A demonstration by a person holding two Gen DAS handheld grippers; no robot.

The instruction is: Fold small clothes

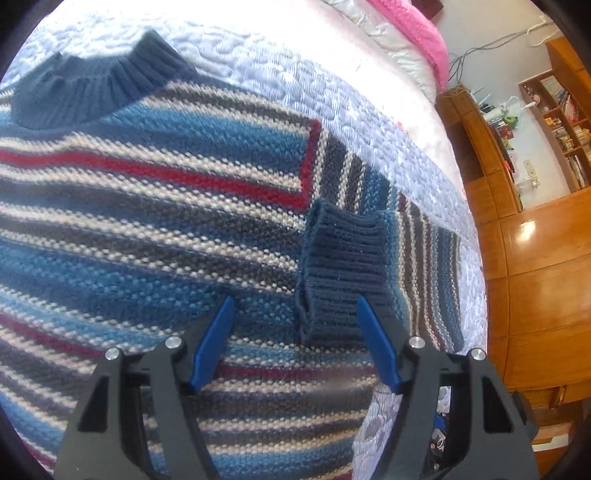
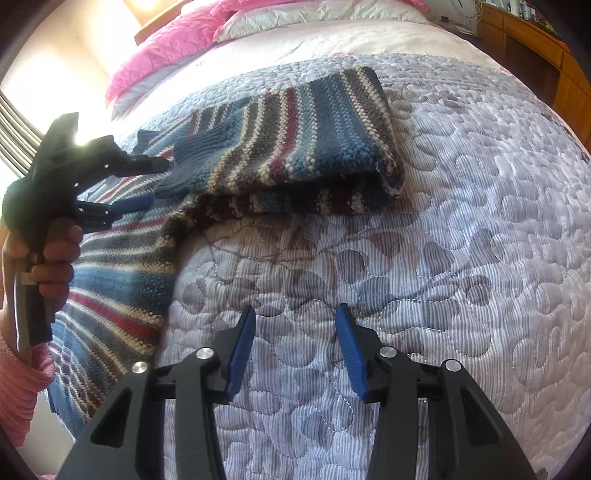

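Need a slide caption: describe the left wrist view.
Open left gripper above striped sweater, sleeve cuff folded inward.

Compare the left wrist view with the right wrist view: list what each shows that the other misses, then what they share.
Only the left wrist view shows the sweater's ribbed collar and the wooden bookshelves beside the bed. The left gripper hangs with jaws open just short of the navy cuff.

Only the right wrist view shows the person's hand holding the left gripper from the side, the white pillow, and the right gripper open over bare quilt.

Both show the striped sweater with one sleeve folded across it, the quilt and the pink blanket.
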